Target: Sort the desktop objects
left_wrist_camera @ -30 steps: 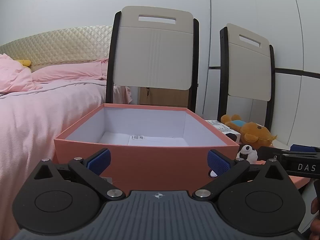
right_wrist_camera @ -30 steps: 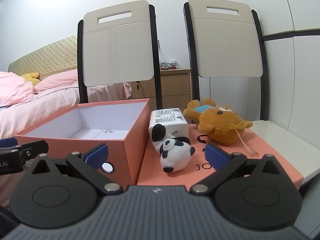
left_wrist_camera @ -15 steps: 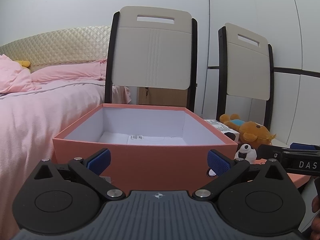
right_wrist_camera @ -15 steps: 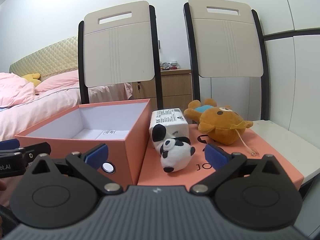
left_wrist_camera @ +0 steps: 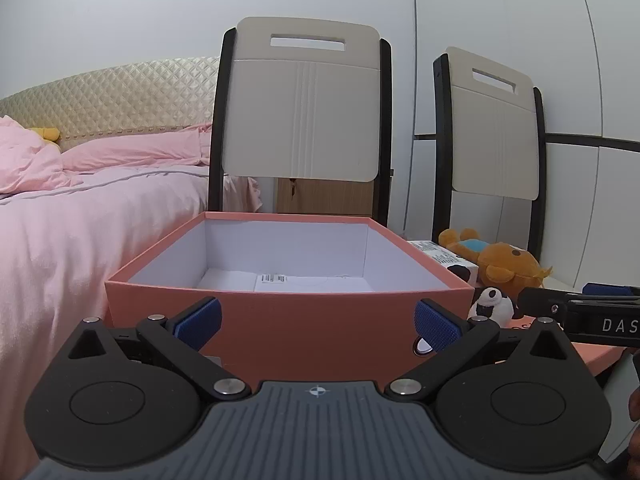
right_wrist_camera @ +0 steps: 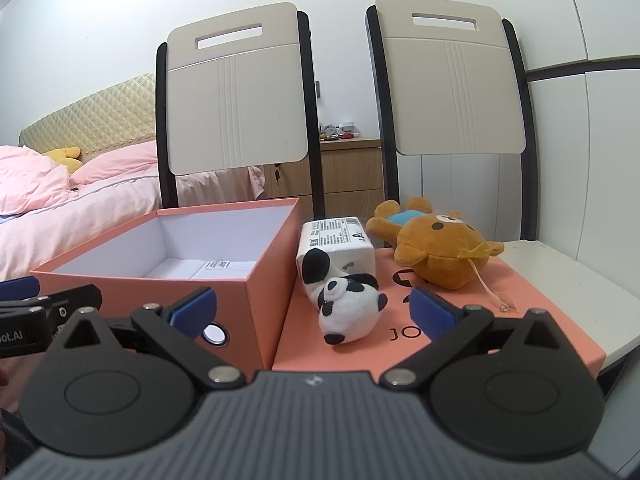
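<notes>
Right wrist view shows the right gripper (right_wrist_camera: 312, 306) spread wide and empty, the panda plush (right_wrist_camera: 349, 307) lying on the box lid (right_wrist_camera: 532, 304) just beside the open box (right_wrist_camera: 264, 312). Straddle the panda's body squarely, then lift clear of the box wall; the left gripper (left_wrist_camera: 316, 320), also spread, waits before the box.

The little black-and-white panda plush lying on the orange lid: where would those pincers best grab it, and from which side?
Probably across the round white belly of the black-and-white panda plush, coming straight in from the front with the right tool, which is open and already roughly lined up with it. The plush lies on its side on the flat orange lid, belly bulging forward; the small black limbs look too small to hold.
</notes>
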Available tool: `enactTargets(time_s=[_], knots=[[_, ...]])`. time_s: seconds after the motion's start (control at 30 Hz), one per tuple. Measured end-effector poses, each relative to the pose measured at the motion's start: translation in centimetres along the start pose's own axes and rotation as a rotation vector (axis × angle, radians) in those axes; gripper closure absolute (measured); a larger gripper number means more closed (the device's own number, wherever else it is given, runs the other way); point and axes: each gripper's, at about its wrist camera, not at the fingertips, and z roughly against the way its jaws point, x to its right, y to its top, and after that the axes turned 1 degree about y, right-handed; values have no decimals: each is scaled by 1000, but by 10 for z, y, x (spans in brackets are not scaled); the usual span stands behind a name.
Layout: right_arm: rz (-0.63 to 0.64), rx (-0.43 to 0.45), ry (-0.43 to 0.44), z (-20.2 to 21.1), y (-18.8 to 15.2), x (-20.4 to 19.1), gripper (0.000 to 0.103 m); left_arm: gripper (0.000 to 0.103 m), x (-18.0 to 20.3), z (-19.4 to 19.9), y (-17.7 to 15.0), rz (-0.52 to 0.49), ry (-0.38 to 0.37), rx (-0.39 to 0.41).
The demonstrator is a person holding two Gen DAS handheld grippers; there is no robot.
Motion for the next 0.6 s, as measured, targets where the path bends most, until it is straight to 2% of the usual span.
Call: enactTargets(time_s=[0.17,0.37,0.6], knots=[[-6,1,2,2,1,3,0,0,4,2,-2,-12,-2,10],[-11,1,-1,6,4,8,0,0,13,12,-4,-18,-24,72],[-34,13,-2,16,9,23,0,0,29,17,-5,25,-46,123]])
